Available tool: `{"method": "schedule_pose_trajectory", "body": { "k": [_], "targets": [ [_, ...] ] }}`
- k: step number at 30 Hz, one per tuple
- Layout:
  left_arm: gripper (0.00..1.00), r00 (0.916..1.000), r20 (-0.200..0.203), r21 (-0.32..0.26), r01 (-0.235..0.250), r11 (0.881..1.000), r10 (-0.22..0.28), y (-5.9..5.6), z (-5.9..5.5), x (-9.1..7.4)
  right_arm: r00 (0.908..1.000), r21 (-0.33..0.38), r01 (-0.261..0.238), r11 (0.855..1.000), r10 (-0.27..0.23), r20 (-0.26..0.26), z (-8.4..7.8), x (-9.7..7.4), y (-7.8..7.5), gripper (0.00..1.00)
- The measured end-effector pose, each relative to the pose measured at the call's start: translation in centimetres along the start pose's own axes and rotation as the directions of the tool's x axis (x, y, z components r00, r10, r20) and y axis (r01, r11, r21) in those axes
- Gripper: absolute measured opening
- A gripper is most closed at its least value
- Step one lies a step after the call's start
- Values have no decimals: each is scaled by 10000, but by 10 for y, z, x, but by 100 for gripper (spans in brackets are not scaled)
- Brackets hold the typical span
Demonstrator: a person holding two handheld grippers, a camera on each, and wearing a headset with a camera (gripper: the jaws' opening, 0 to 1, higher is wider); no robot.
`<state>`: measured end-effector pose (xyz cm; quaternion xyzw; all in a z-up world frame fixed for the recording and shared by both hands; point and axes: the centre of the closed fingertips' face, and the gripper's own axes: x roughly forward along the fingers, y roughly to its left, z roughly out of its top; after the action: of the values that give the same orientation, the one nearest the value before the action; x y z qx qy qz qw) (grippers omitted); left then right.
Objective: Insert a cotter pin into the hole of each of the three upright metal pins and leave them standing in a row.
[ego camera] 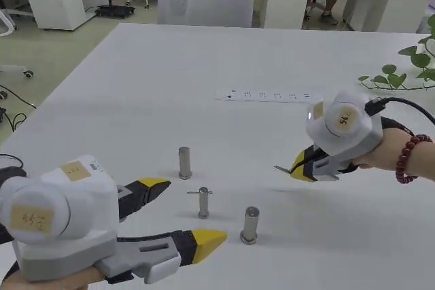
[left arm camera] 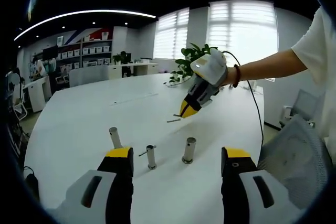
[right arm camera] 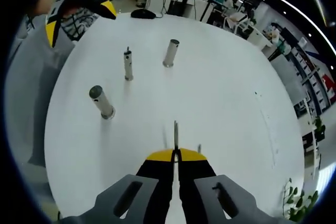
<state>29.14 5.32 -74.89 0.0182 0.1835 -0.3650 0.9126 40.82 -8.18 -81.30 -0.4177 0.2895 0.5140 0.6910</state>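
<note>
**Cotter pin (ego camera: 281,168) clamped in right gripper (ego camera: 299,168), off to the right of the row**

Three metal pins stand upright on the white table (ego camera: 204,79), in a slanting row: back pin (ego camera: 184,162), middle pin (ego camera: 203,203), front pin (ego camera: 250,225). They stand apart from one another.

The middle pin carries a seated cotter pin (ego camera: 200,191) crosswise through its top.

Right gripper: jaws pressed together on the thin cotter pin. Its free end sticks out past the yellow tips and points toward the row. The gripper is held above the table, well apart from all three pins.

Left gripper (ego camera: 185,211): jaws spread wide, nothing between them. It sits low at the near left. In the head view the middle pin lies in line with the gap between the tips, and no contact is visible.

Background: a power strip (ego camera: 268,95) lies flat farther back on the table, and a plant (ego camera: 408,66) is at the right edge.
</note>
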Motion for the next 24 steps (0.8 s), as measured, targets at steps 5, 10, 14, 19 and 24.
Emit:
{"method": "schedule_pose_trajectory", "body": {
  "k": [5,10,14,19,24],
  "targets": [
    [64,9999,26,-37,145,9999,-145,-2,5,4,9987,-210,322,9993,-313,408,16,-13,3,3],
    [56,9990,-24,-33,455,9990,-455,-9,9,10,9956,-452,527,9976,-490,799,30,-27,10,3],
    [53,9974,-83,-151,717,9973,-719,-14,10,16,9930,-644,650,9958,-582,1028,38,-34,17,3],
    [49,9954,-87,-335,950,9949,-953,-20,12,22,9900,-913,693,9934,-572,1289,46,-40,28,3],
    [42,9945,6,-762,1041,9916,-1044,-19,16,27,9886,-1250,708,9896,-528,1413,53,-43,42,3]
  ]
}}
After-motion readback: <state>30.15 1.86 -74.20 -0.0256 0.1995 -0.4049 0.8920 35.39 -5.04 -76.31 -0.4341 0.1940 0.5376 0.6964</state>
